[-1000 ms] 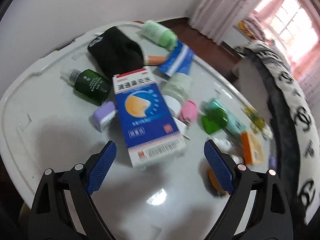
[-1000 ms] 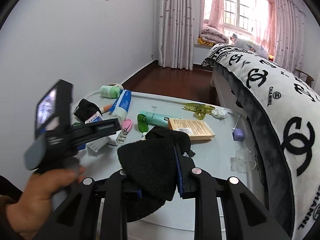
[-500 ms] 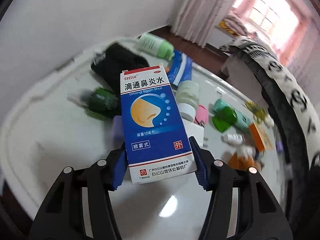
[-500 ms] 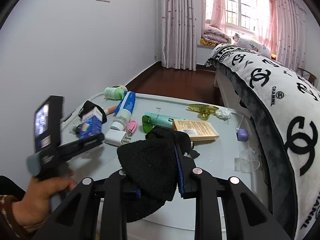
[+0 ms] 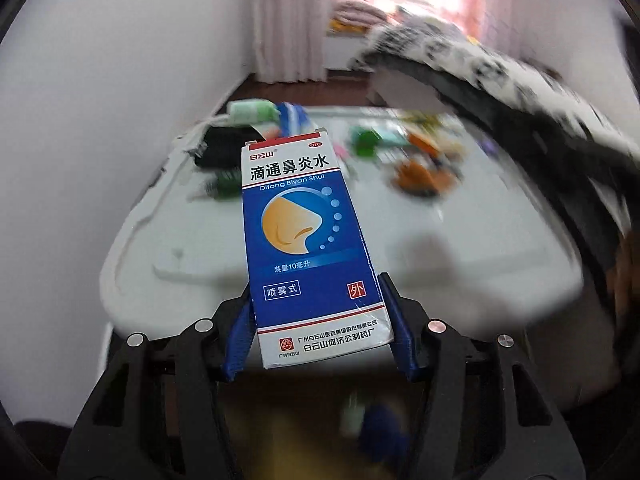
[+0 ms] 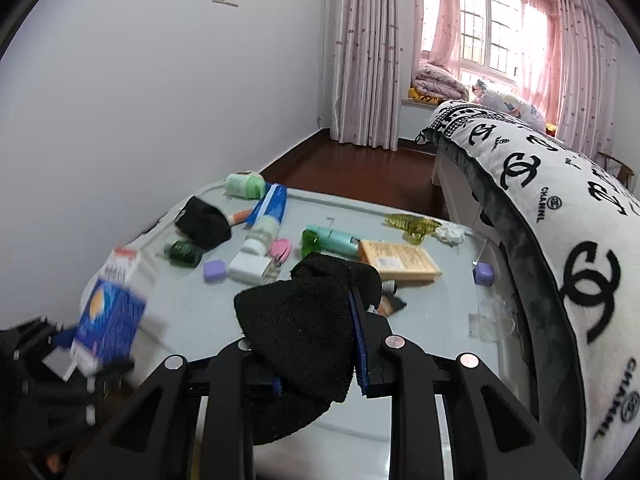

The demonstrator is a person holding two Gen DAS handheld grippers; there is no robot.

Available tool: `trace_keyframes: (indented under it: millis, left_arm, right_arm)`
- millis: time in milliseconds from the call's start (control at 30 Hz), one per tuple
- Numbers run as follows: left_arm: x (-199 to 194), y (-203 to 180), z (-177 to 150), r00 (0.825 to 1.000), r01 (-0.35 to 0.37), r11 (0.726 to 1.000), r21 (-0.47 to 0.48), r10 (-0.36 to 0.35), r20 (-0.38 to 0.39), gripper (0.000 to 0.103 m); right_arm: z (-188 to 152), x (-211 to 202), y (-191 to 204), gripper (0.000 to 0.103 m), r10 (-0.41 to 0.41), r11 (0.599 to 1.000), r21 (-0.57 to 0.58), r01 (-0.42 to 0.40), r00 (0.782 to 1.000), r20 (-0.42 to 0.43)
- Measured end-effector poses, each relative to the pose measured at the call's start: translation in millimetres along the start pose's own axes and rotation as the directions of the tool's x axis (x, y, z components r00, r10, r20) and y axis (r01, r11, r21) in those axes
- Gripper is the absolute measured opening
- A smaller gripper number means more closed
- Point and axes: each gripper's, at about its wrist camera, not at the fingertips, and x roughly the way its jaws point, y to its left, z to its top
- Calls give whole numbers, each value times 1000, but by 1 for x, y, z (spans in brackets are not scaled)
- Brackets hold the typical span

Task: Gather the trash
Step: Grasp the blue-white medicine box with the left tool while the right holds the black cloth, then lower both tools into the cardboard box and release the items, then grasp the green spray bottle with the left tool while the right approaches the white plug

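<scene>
Above the cluttered table (image 5: pixel 440 248), the left gripper (image 5: pixel 322 330) clamps the nasal-spray box (image 5: pixel 304 240); the right gripper (image 6: pixel 316 344) pinches black cloth (image 6: pixel 296 320).

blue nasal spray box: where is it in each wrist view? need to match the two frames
Left wrist: blue nasal spray box fills the centre, its lower end clamped between the left gripper's blue pads.
Right wrist: same box, blurred, at the lower left edge, off the near left corner of the table.
Shared landmark: the pale green bottle lying at the table's far left corner.
</scene>
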Motion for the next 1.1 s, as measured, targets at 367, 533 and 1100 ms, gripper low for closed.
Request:
trace_keyframes:
  millis: [367,533,1100]
  left_arm:
    - [6,-29,-109,929,138,985,101,-94,-358,59]
    - [21,-28,-112,903,68,991,114,-12,-430,79]
    - [41,55,64,983,182,959,219,-171,-67,79]
  right_arm:
    - [-137,-46,54,40,130,991,62,-116,941,-312]
    - [-162,-37,51,77,175,980,158,-121,906,-386]
    - [-127,-59,41,88,137,985,129,-112,970,-200]
